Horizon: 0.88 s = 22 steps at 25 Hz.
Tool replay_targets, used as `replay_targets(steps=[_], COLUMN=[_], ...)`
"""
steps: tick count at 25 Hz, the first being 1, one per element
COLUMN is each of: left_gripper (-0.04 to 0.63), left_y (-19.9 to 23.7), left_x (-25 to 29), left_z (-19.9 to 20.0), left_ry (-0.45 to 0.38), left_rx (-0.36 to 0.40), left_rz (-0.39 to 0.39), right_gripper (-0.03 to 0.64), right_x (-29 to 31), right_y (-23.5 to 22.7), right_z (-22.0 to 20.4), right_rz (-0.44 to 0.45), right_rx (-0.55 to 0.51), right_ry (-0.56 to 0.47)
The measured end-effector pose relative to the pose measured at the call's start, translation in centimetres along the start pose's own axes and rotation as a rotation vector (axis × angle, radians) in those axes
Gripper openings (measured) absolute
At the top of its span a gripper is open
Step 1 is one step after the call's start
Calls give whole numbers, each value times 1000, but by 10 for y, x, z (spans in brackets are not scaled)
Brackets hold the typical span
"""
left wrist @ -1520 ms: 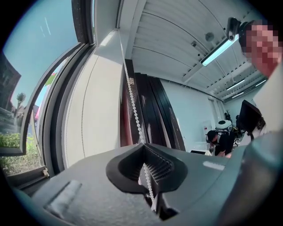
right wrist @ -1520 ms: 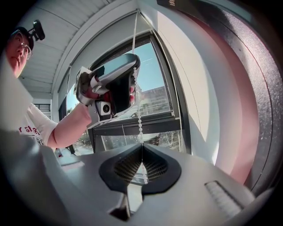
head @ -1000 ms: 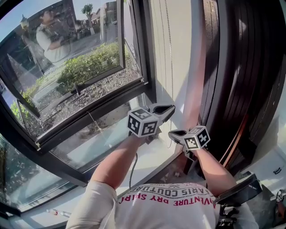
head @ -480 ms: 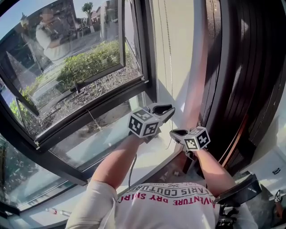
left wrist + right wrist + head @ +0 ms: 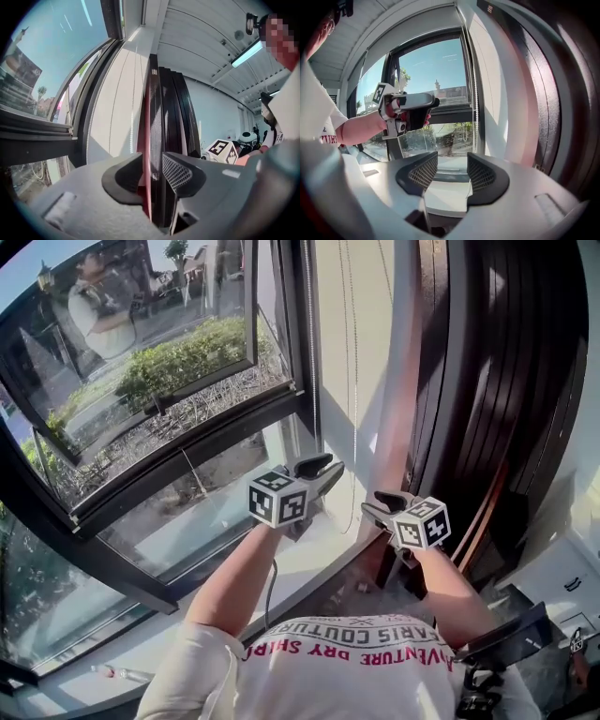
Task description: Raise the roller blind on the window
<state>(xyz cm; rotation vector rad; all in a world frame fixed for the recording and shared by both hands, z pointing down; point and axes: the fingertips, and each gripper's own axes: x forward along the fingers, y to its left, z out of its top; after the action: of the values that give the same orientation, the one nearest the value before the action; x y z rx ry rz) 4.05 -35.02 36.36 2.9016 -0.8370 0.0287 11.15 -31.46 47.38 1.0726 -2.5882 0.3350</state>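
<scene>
1. While poised beside the window frame point(image 5: 305, 362), gripping nothing on either side.
   - Left gripper point(image 5: 326, 468): fingers opening, gap wide, nothing in it. Only the far dark panels point(image 5: 173, 108) seen through it.
   - Right gripper point(image 5: 377, 504): fingers opening, gap wide, empty.
2. Thing to be worked: bead chain point(image 5: 353, 399) of the roller blind.
   - Hangs against the pale wall point(image 5: 380, 324), just right of the window frame.
   - Long axis vertical. Two thin strands side by side. Lower end hard to trace in head view.
3. Deciding relation: chain between the two grippers in head view, touching neither.
   - Left gripper view: strands ahead, above and slightly left of the gap.
   - Right gripper view: strands ahead, above the gap and over toward the right-hand finger.
   - Judged about equally near to both, with the right gripper better lined up on the lower end.
4. Blind itself: pale band point(image 5: 412, 28) above the top of the window frame in right gripper view, taken to be the blind or its housing. Glass point(image 5: 169, 381) below uncovered. Cannot tell how much travel is left.
5. Judgement for the coming move:
   - Bring one gap around a single strand, fingers closing crosswise to the vertical run.
   - Then draw along that axis.
   - Risk: pinching both strands together, which would probably lock the loop.
</scene>
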Motion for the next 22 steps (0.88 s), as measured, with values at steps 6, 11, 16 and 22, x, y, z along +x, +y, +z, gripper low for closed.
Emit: replay_targets(steps=[6, 11, 16, 22], left_gripper=[132, 30, 2, 2], left_y=[-65, -125, -176, -196], left_x=[-34, -59, -78, -94], left_z=[-25, -40, -50, -63], left_ry=[23, 28, 42, 73], left_rx=[3, -35, -84, -93], left_rz=[-27, -54, -102, -109], right_gripper=[144, 0, 0, 0], right_x=[-46, -100, -133, -141], right_y=[43, 95, 124, 138], right_z=[-13, -12, -12, -19], right_rz=[48, 159, 210, 199], right_rx=[11, 29, 31, 63], right_ry=[-23, -78, -92, -95])
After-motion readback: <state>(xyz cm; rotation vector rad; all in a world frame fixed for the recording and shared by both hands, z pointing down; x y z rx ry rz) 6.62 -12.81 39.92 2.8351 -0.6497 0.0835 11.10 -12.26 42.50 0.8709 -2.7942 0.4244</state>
